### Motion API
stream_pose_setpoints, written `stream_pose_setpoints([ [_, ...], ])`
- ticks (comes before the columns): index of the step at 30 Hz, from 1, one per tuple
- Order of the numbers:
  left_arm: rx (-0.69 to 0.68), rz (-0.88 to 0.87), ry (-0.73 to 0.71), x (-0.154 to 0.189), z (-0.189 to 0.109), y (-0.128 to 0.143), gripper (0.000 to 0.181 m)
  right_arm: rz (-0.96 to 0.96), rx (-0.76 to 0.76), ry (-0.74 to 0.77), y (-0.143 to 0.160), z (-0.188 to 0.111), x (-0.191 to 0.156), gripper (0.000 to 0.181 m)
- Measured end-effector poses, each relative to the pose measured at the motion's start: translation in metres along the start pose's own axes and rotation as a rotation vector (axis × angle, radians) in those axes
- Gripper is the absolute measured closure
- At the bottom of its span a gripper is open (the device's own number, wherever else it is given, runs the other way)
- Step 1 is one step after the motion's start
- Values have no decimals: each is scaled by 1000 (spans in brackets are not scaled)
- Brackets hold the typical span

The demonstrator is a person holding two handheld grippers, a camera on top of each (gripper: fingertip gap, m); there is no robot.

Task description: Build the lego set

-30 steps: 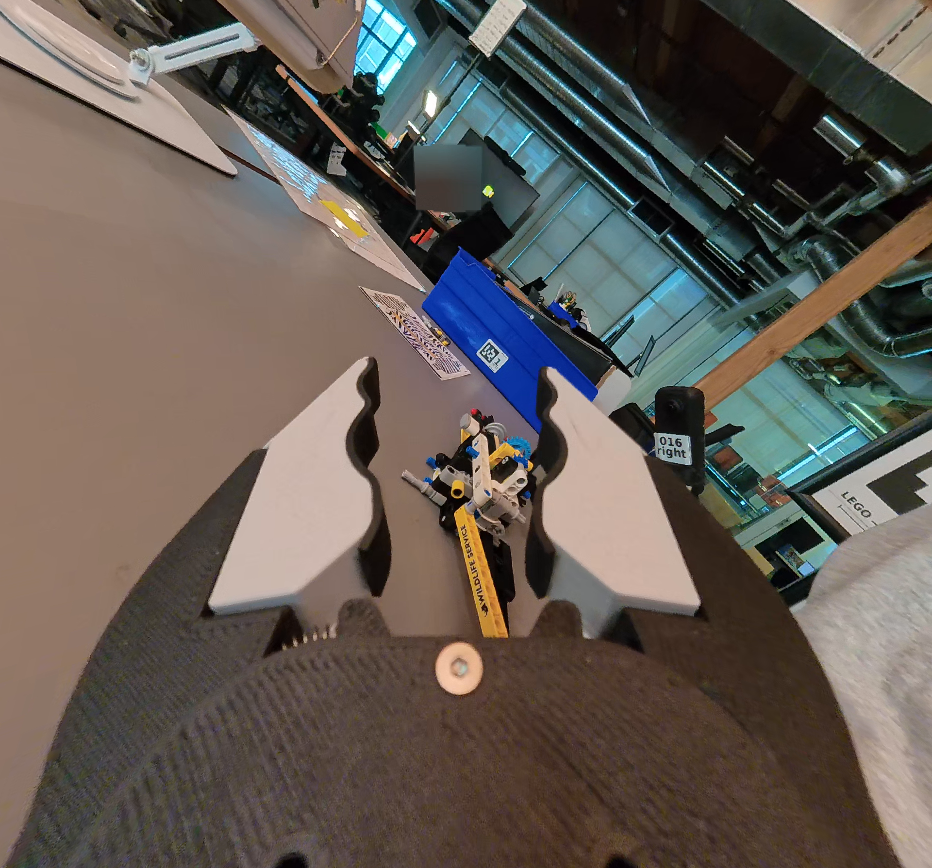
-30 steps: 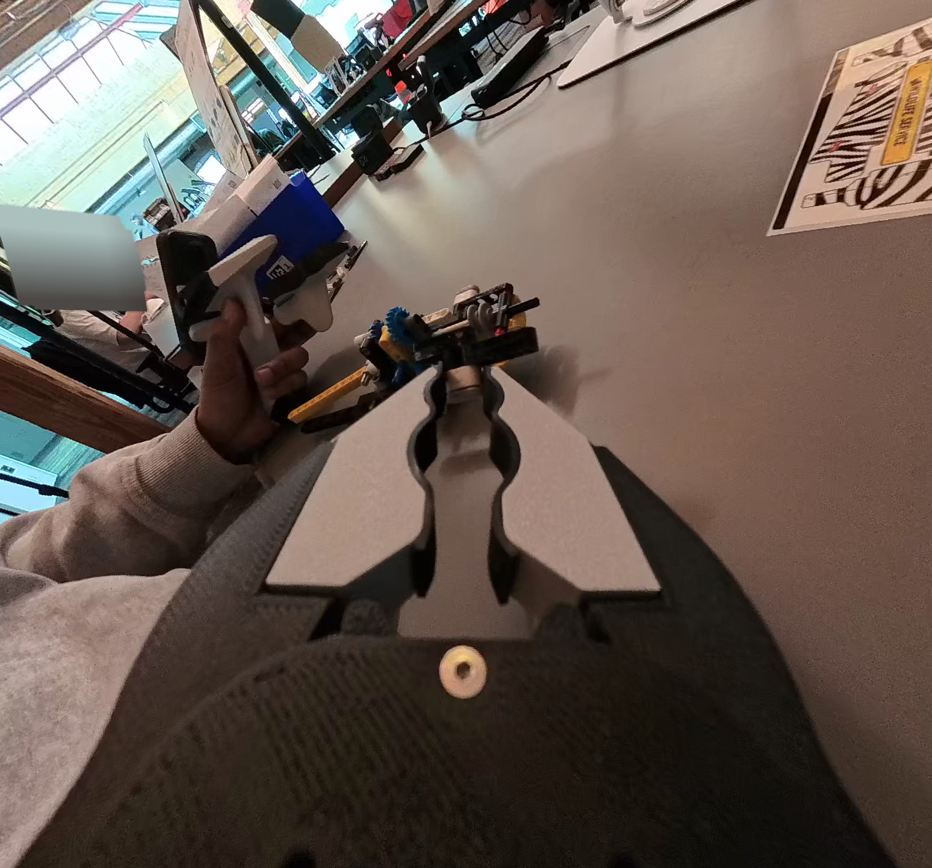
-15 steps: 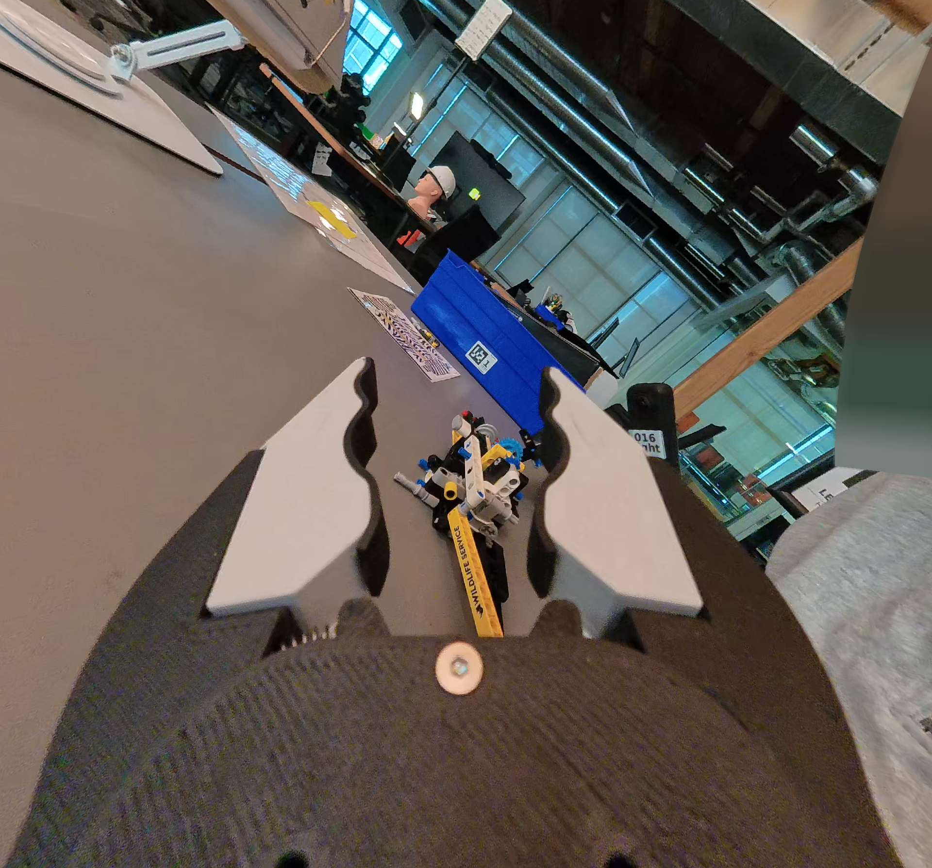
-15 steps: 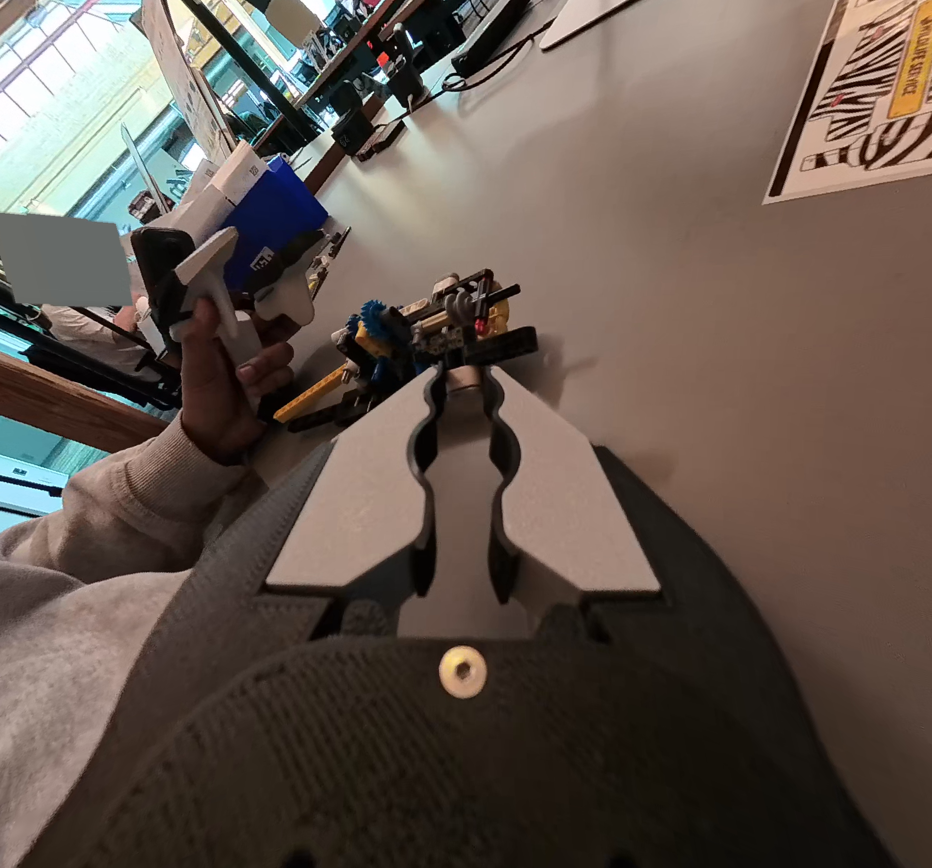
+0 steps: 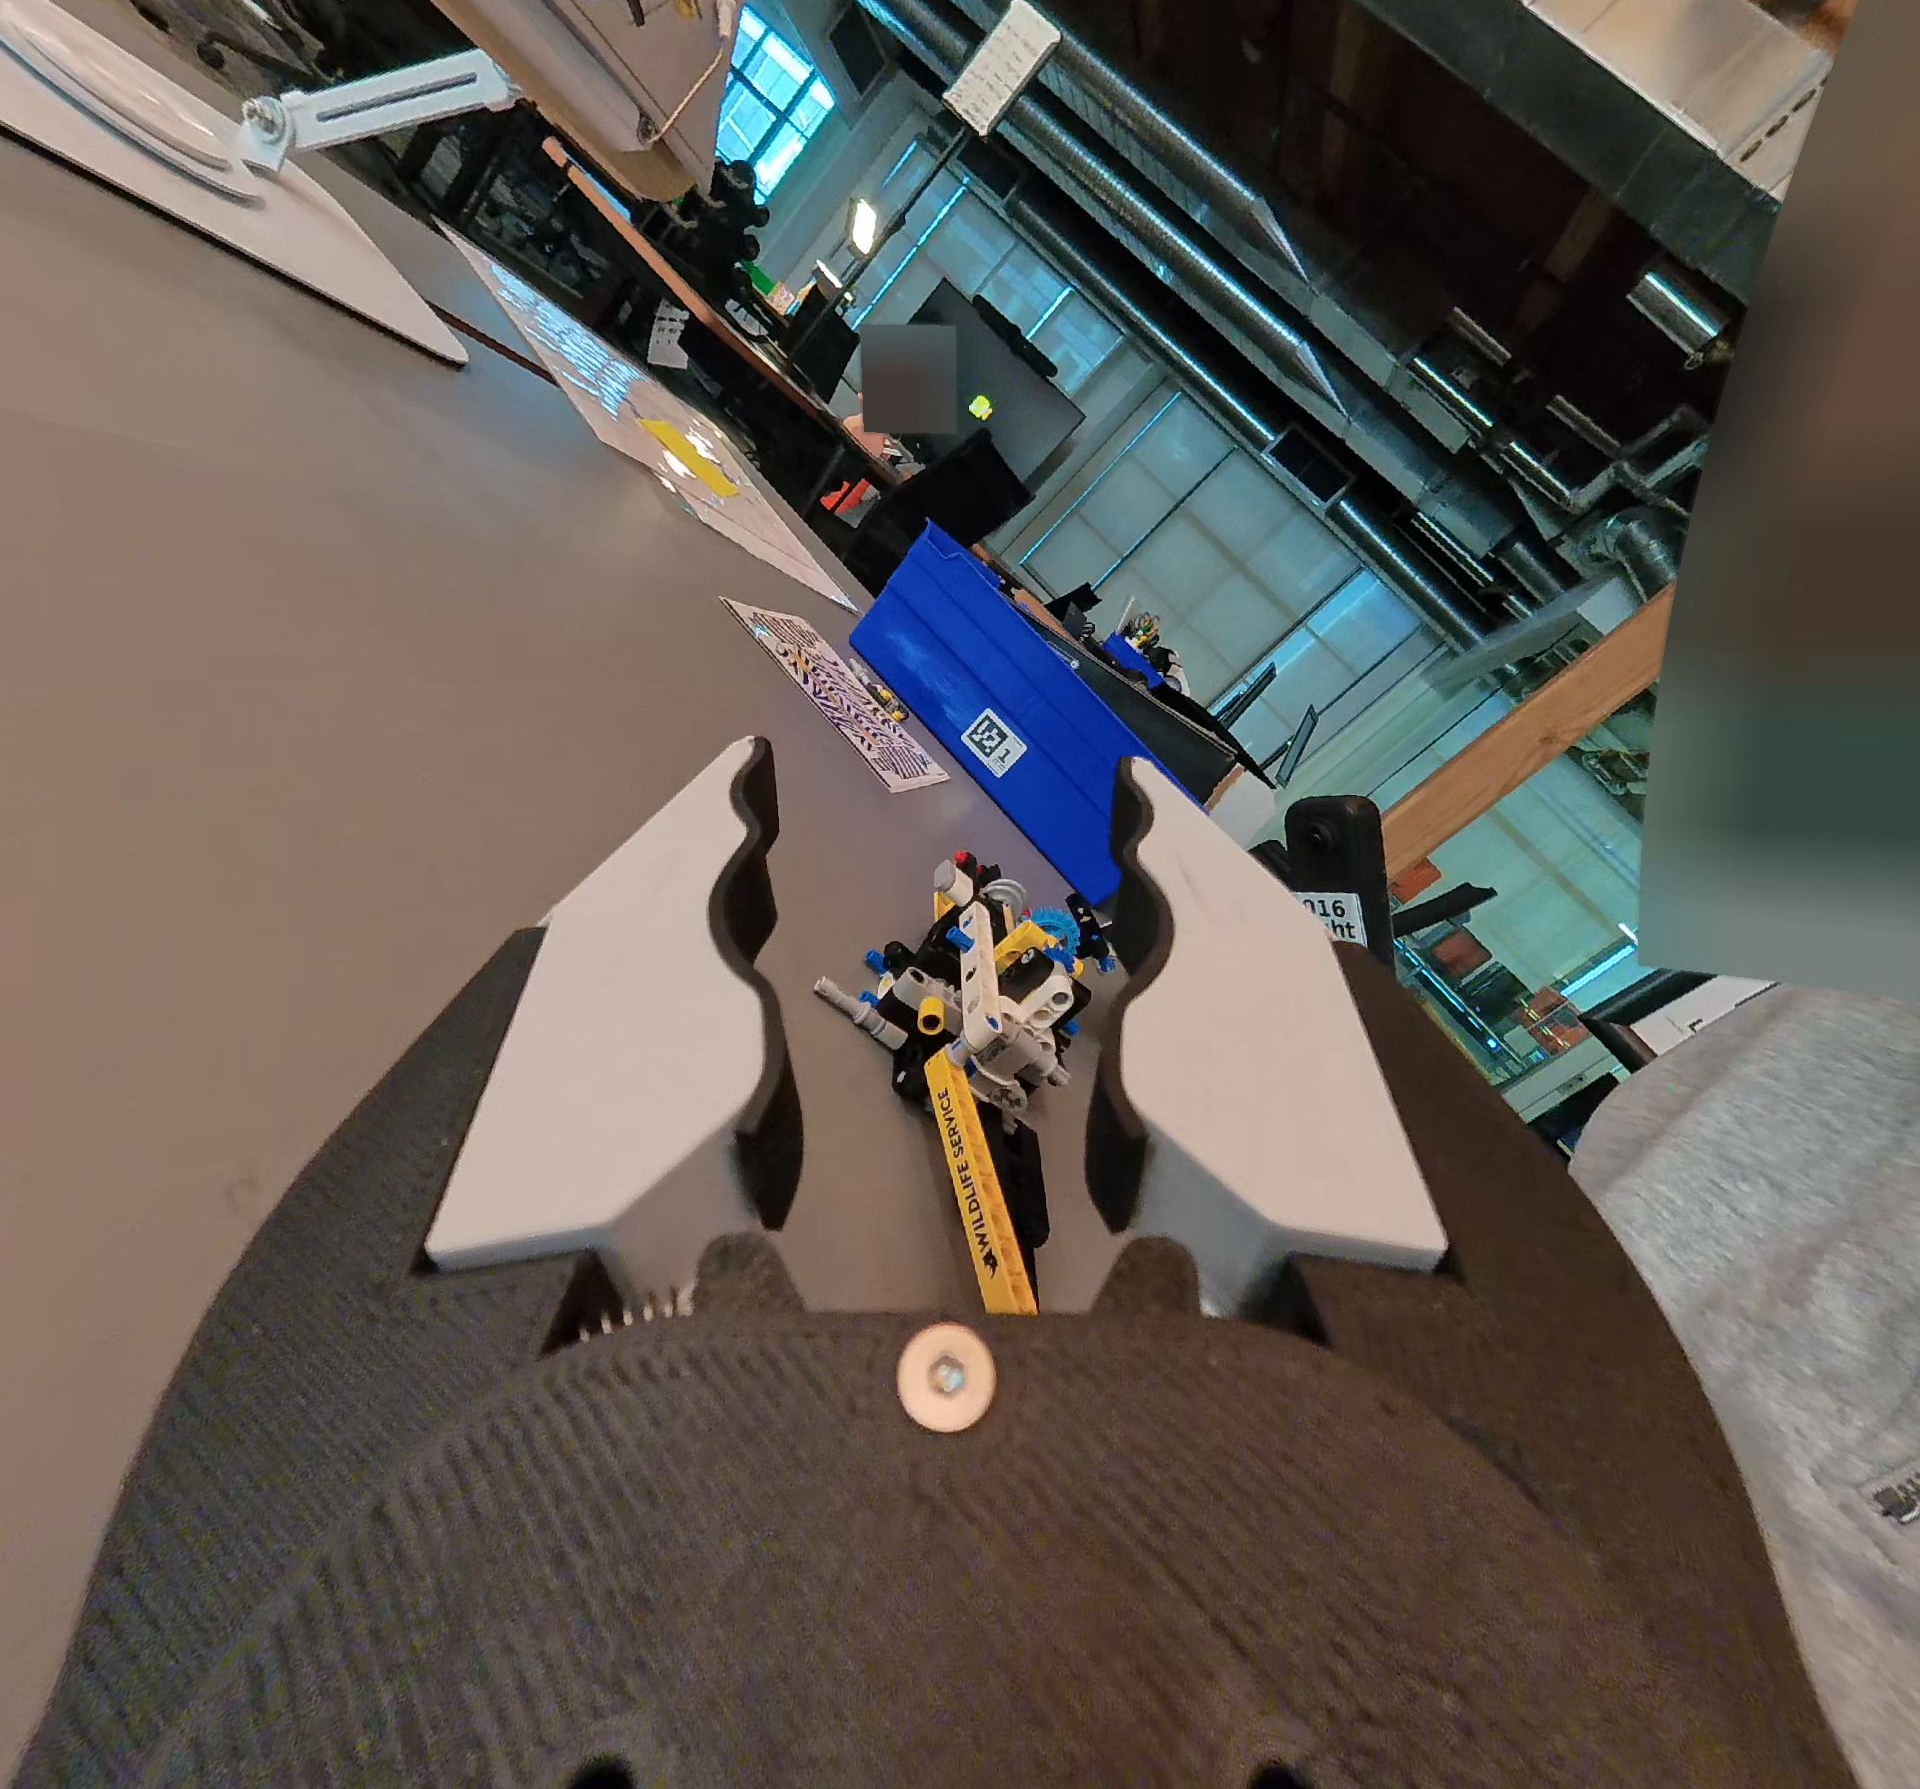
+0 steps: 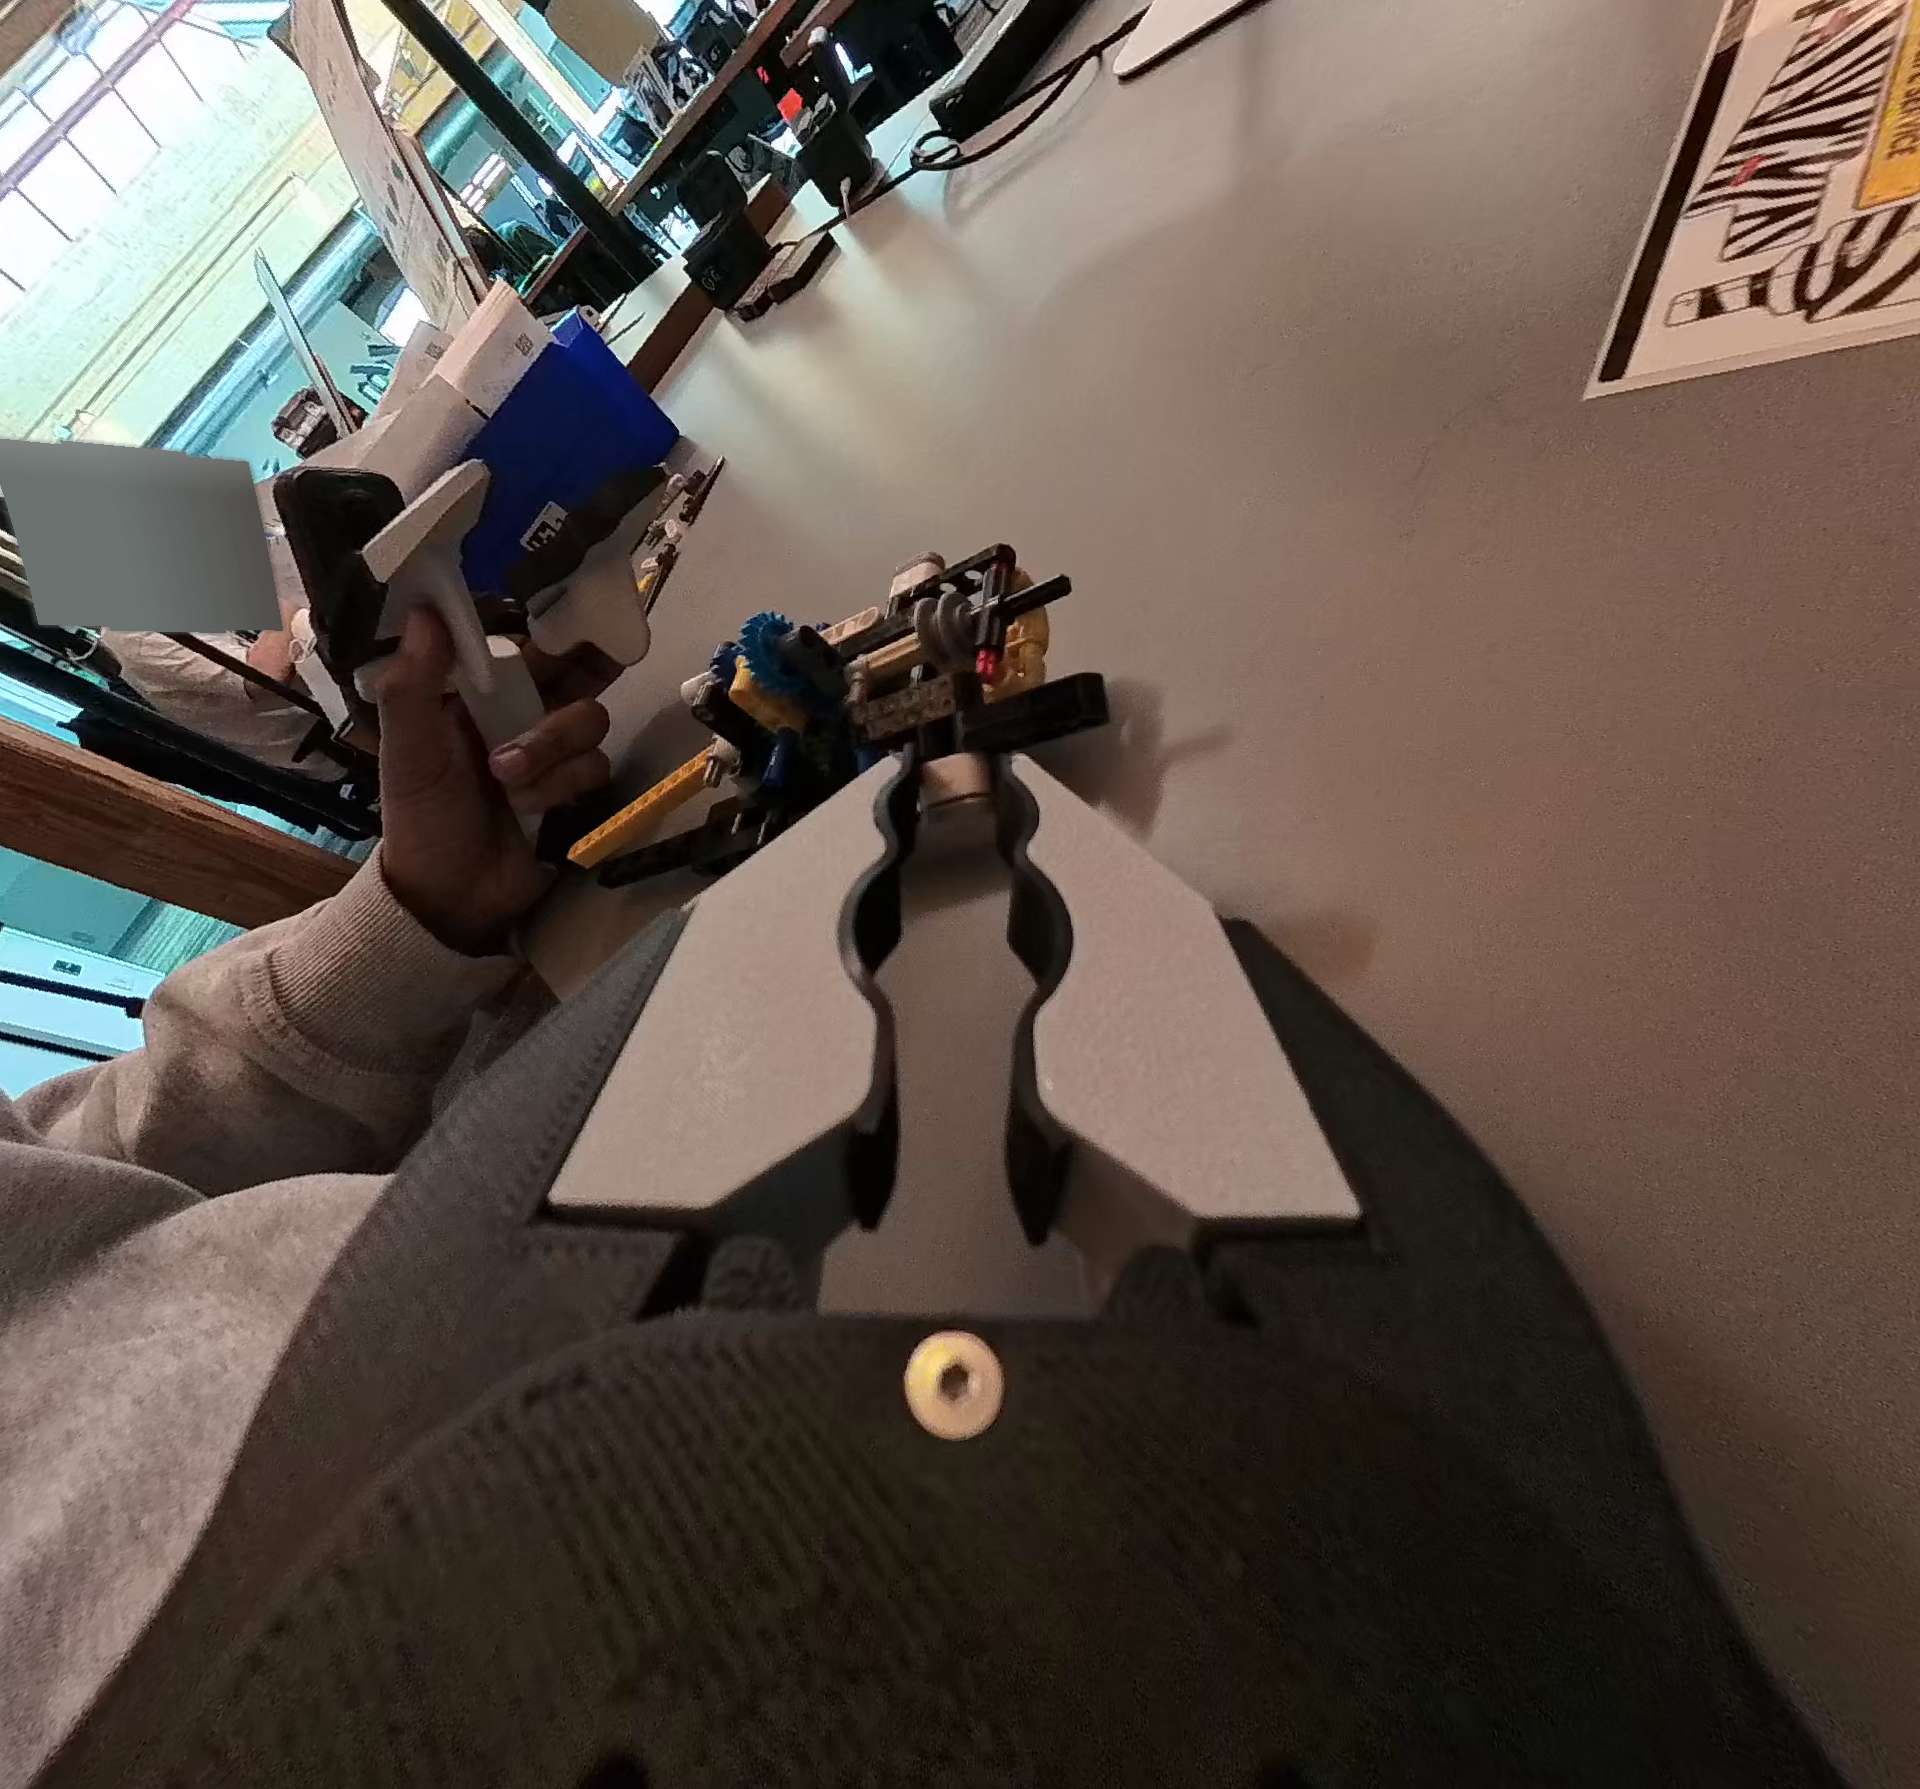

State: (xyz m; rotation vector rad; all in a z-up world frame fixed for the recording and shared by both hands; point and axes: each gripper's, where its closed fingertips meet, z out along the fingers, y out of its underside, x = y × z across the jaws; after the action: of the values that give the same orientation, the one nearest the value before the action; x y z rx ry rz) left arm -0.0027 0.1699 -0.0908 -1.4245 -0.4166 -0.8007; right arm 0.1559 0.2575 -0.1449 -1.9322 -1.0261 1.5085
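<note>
The partly built lego model (image 5: 977, 991), black, white, yellow and blue, lies on the grey table (image 5: 312, 700). A long yellow beam (image 5: 977, 1189) runs from it towards me. My left gripper (image 5: 945, 773) is open, and the model sits between its fingers without touching them. In the right wrist view the model (image 6: 894, 669) lies just past my right gripper (image 6: 956, 771), which is shut on a small light grey piece (image 6: 954, 781) at the model's near end. The left gripper (image 6: 499, 586) shows there too, held by a hand (image 6: 468, 794).
A blue bin (image 5: 997, 700) stands behind the model and also shows in the right wrist view (image 6: 566, 461). A striped sticker sheet (image 5: 831, 690) lies beside it (image 6: 1787, 150). A white lamp base (image 5: 156, 150) sits at the far left. A grey sleeve (image 6: 208, 1064) is near. The tips of one gripper are about 20 centimetres away from the tips of the other. The white lamp base (image 5: 156, 150) lies some 40 centimetres from my left tips, 45 centimetres from my right tips.
Both views have shifted slightly. The left gripper stays open around the model. The right gripper stays shut on the light grey piece at the model's end.
</note>
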Motion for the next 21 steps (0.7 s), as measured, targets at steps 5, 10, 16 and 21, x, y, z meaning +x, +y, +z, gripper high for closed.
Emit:
stream_pose_setpoints([
  [5,1,0,-1,0,0,0,119,4,2,-3,0,0,0,169],
  [10,1,0,-2,0,0,0,119,5,1,-3,0,0,0,169],
  [16,2,-1,-3,-1,0,0,119,6,-1,-2,0,0,0,169],
  [21,3,-2,-4,-1,0,0,119,8,0,-1,0,0,0,169],
])
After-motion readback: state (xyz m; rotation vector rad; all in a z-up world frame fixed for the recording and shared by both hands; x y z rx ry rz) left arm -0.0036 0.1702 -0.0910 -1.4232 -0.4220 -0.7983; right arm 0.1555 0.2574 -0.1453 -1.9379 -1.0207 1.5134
